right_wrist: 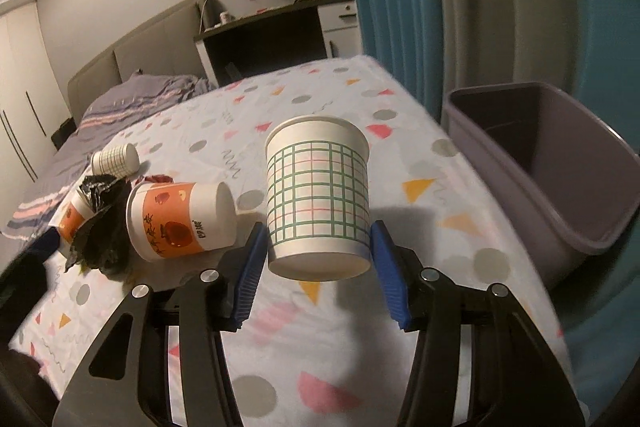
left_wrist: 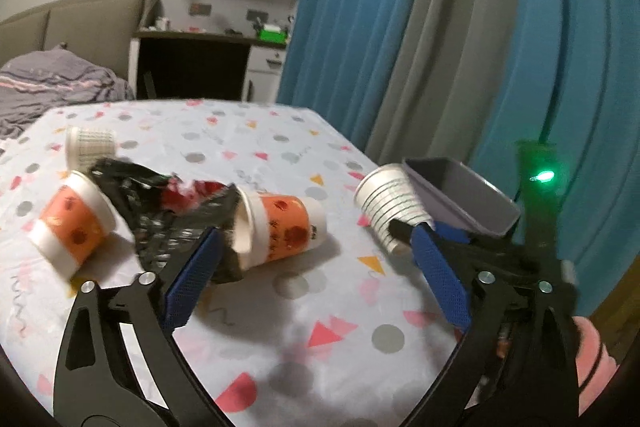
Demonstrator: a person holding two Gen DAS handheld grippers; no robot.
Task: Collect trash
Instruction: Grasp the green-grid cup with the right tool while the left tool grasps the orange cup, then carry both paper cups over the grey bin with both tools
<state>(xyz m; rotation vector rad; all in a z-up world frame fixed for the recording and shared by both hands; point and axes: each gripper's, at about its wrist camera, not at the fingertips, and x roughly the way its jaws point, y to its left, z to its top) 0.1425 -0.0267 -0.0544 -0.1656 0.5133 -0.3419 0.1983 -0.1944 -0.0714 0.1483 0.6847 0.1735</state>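
Observation:
My right gripper (right_wrist: 319, 227) is shut on a white paper cup with a green grid (right_wrist: 318, 187) and holds it upright above the patterned tablecloth (right_wrist: 320, 347). The same cup (left_wrist: 390, 211) shows in the left wrist view, in front of the grey-purple bin (left_wrist: 468, 195). My left gripper (left_wrist: 316, 235) stands open, with an orange-banded cup (left_wrist: 284, 227) lying on its side just beyond the fingertips. Crumpled black plastic (left_wrist: 160, 211) with red scraps lies to the left of that cup. Another orange cup (left_wrist: 72, 223) and a small gridded cup (left_wrist: 90, 145) lie further left.
The bin (right_wrist: 560, 179) stands at the table's right edge, open side up and dark inside. Blue and grey curtains (left_wrist: 400, 27) hang behind it. A bed (right_wrist: 132, 103) and a desk (right_wrist: 272, 35) lie beyond the table's far edge. A hand (left_wrist: 592, 367) shows at lower right.

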